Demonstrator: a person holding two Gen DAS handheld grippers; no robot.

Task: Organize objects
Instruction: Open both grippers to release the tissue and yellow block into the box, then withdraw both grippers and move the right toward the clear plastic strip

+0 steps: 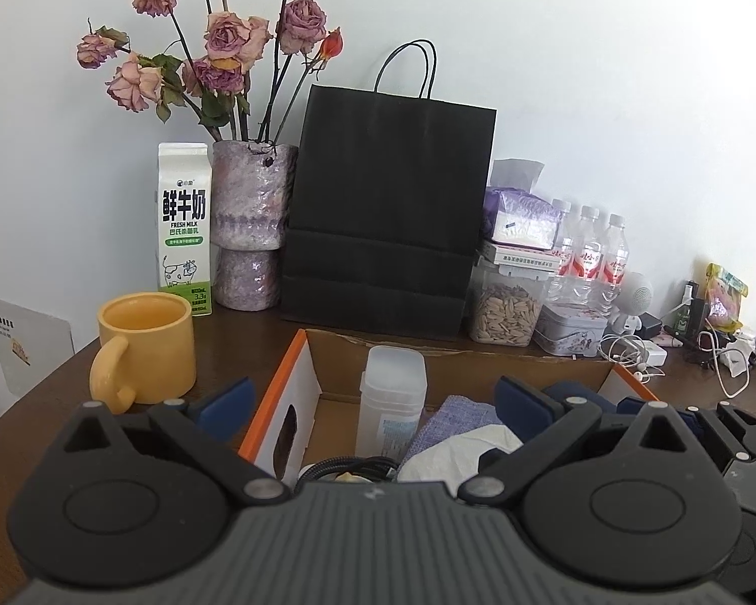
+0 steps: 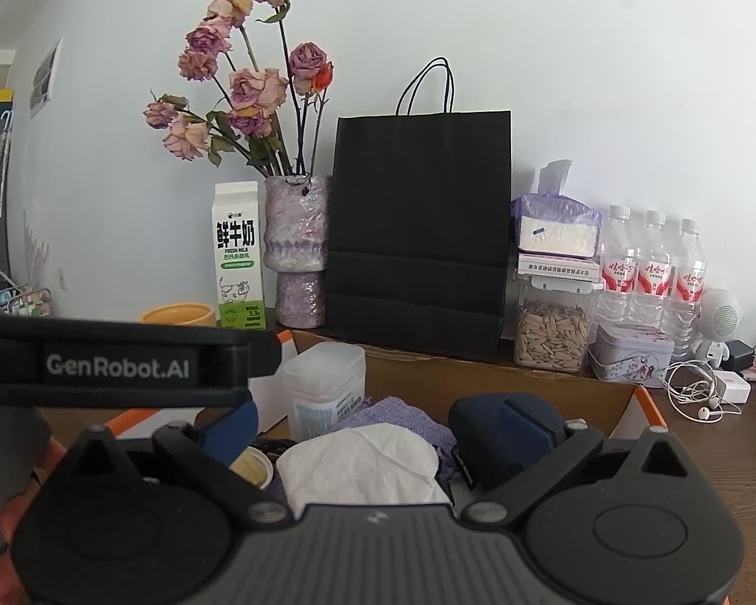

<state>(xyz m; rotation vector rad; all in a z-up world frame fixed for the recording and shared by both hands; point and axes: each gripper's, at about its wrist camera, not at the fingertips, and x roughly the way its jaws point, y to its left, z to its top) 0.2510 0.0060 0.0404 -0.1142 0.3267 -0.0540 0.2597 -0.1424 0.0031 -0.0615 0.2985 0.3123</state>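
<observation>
Near the front: cardboard box on the brown table, open at the top, with an orange edge.
Inside the box: a clear plastic tub stands up at the far left; a purple cloth lies in the middle; a crumpled white tissue lies on the near side of the cloth; a dark blue pouch sits at the right; a black cable and a small round yellow thing lie near the left (too hidden to name).
Left gripper: wide open over the near edge of the box, holding nothing.
Right gripper: wide open over the box too, holding nothing; its right finger is just beside the pouch.
Left of the box: yellow mug, handle facing near.
Far side, by the wall: milk carton, purple vase with dried roses, tall black paper bag.
Far right: jar of seeds, small tin, three water bottles, white earphones.
</observation>
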